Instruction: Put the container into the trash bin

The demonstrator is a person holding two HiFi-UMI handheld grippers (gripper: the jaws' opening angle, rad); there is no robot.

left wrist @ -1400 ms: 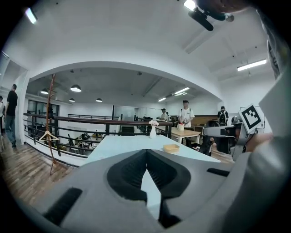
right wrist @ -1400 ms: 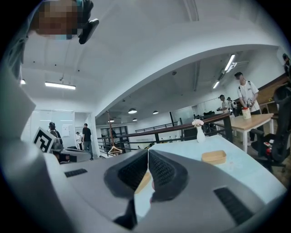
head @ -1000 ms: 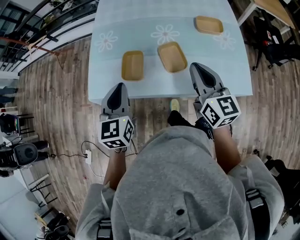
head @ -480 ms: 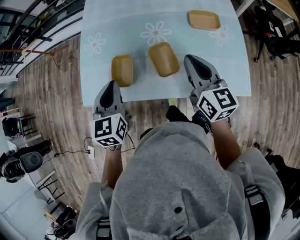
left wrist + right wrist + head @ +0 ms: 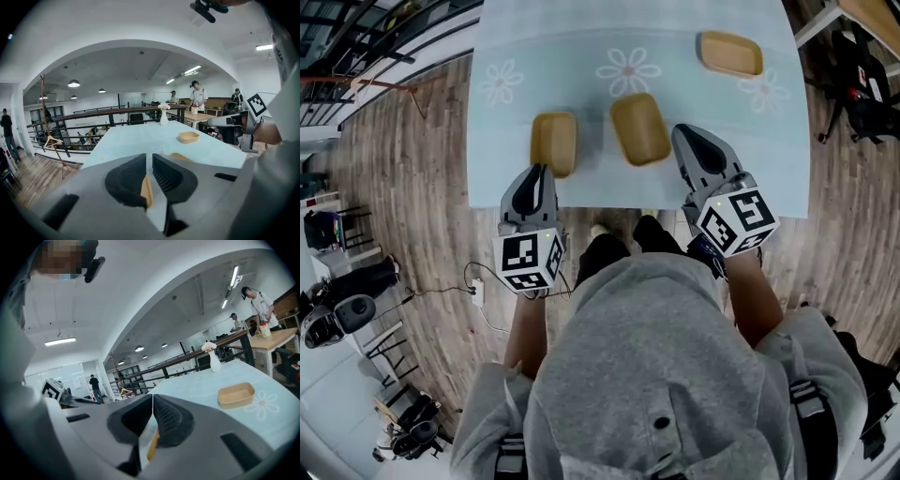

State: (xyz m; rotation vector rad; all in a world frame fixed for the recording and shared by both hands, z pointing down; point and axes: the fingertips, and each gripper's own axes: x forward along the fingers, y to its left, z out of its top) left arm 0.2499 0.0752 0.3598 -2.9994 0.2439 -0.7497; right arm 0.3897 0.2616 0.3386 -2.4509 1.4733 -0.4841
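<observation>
Both shut tight, nothing pinched: left gripper and right gripper sit over the tabletop's near edge. Left container and middle container lie close to that near edge. Third container is farther back by the right edge.

Head view steeply down from above; both gripper views low and near, forward across the same table.
</observation>
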